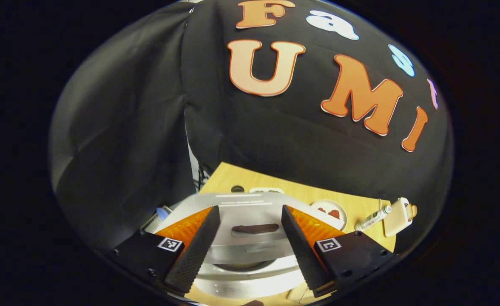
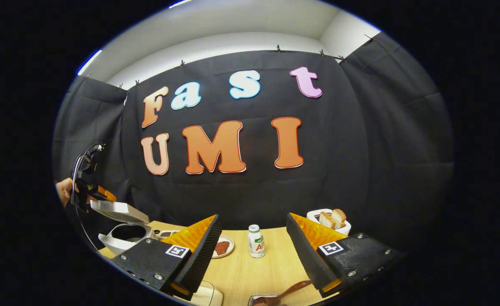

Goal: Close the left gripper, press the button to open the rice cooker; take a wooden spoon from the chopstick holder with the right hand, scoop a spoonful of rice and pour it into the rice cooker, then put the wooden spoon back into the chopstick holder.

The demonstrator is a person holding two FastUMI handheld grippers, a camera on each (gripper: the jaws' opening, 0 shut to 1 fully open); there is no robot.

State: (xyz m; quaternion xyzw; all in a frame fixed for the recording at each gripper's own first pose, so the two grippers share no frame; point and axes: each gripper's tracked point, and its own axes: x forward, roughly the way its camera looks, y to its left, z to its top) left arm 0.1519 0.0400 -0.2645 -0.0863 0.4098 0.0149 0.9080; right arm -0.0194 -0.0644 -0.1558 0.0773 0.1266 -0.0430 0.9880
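Right gripper view: wooden desk (image 2: 250, 272) carries the rice cooker (image 2: 122, 231) at far left, lid up, pot exposed. Left claw (image 2: 92, 193) hovers above that lid, held by a hand (image 2: 65, 191). Right claw (image 2: 254, 255) spread, gripping nothing; small bottle (image 2: 256, 241) stands beyond it. Left gripper view: left claw (image 1: 250, 250) spread over the cooker's raised lid (image 1: 243, 212).

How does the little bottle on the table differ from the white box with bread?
The bottle is tall, narrow and capped; the bread box is low, wide and open, slices poking out. The bottle stands mid-table; the bread box sits at the far edge. Both are white and on the wooden table.
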